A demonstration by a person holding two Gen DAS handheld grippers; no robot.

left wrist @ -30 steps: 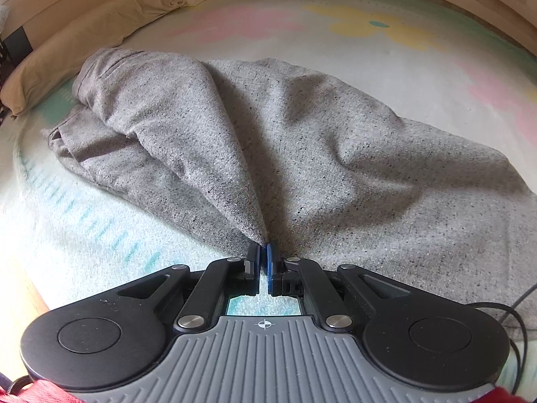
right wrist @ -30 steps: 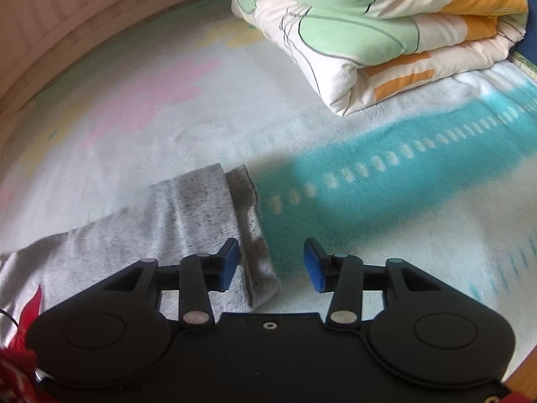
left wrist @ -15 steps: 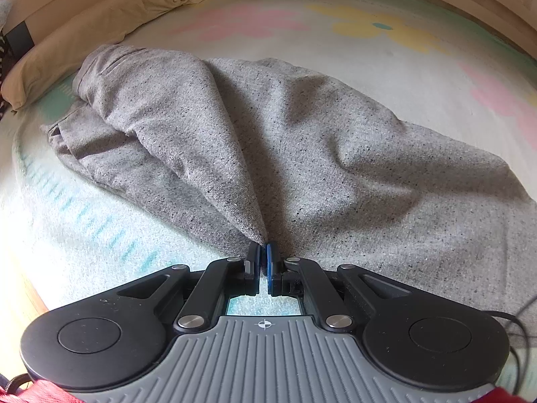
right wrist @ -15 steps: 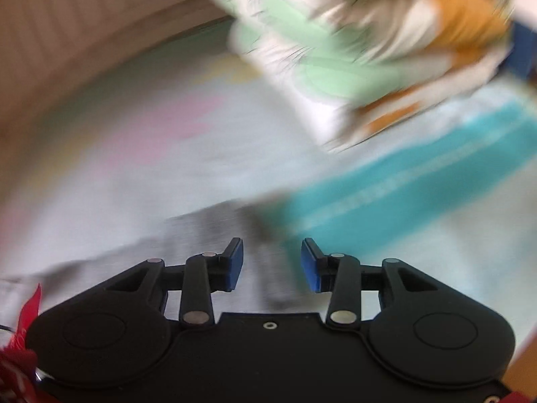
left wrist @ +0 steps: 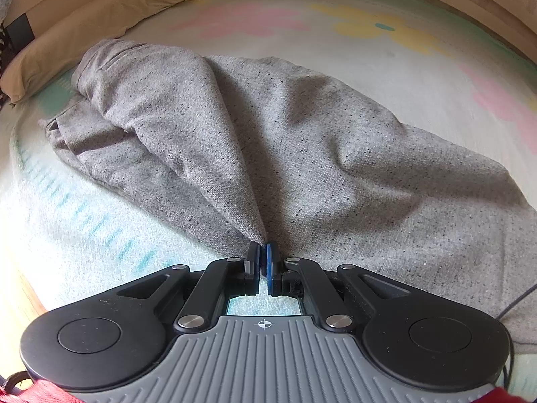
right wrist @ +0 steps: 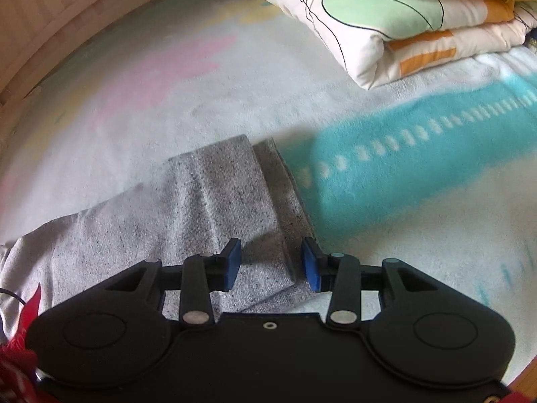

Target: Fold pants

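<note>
Right claw [right wrist: 271, 262] now astride pants' [right wrist: 188, 208] cuff (still unpinched).

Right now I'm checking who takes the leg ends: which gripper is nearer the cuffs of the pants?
Right. The right gripper hangs open over the cuffs. The left gripper is shut on a pinch of the pants elsewhere; no cuffs show there.

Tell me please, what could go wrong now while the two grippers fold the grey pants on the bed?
1. The left gripper pinches only a small peak of the pants; the fabric might slip out when lifted.
2. The right gripper is open over the stacked leg ends; closing here may catch only one layer, so the fold goes uneven.
</note>
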